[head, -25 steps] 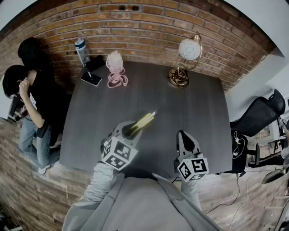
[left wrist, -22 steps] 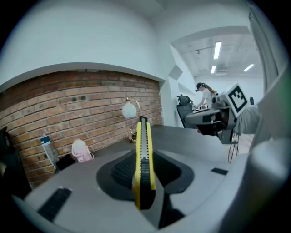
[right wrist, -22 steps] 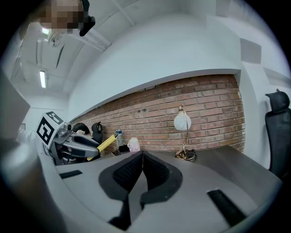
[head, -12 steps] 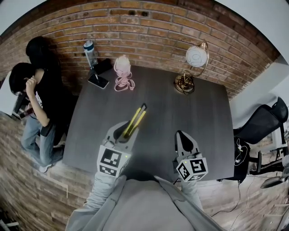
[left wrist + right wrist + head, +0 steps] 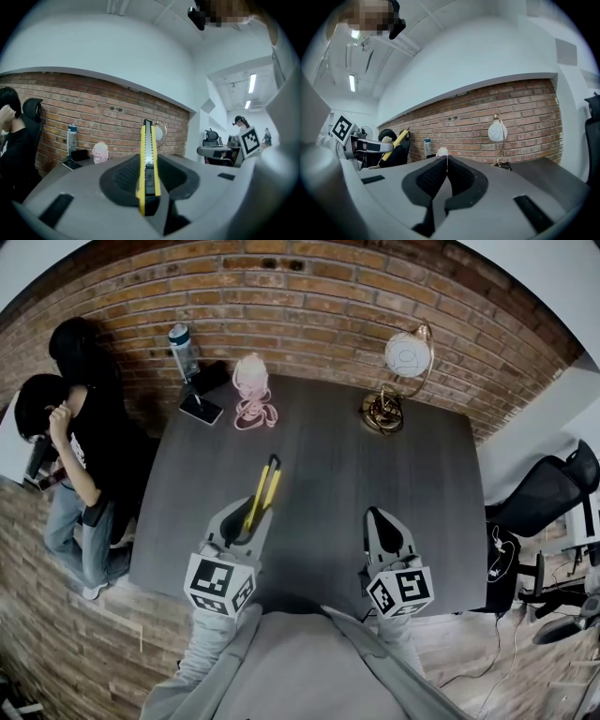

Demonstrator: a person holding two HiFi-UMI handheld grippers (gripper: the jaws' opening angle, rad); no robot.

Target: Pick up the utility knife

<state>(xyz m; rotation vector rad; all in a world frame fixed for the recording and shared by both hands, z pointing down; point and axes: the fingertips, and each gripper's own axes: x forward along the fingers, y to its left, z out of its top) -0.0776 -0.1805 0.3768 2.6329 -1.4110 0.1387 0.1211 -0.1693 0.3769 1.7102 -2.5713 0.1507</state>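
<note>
My left gripper (image 5: 247, 510) is shut on a yellow and black utility knife (image 5: 263, 486), held above the dark grey table (image 5: 394, 465) near its front left. The knife points away from me toward the brick wall. In the left gripper view the knife (image 5: 148, 168) stands on edge, clamped between the jaws of the left gripper (image 5: 148, 165), its tip reaching well past them. My right gripper (image 5: 376, 515) hovers at the front right, shut with nothing in it. The right gripper view shows the right gripper (image 5: 446, 160) with its pads pressed together, and the knife (image 5: 396, 142) off to the left.
At the table's far left stand a water bottle (image 5: 182, 346), a phone (image 5: 201, 409) and a pink object with a strap (image 5: 251, 382). A globe lamp (image 5: 405, 356) is at the far right. A person (image 5: 80, 418) stands left of the table; an office chair (image 5: 544, 486) is at the right.
The left gripper has risen and rolled, and the knife has swung from pointing up and right to pointing nearly straight away from me. The right gripper has shifted slightly.
</note>
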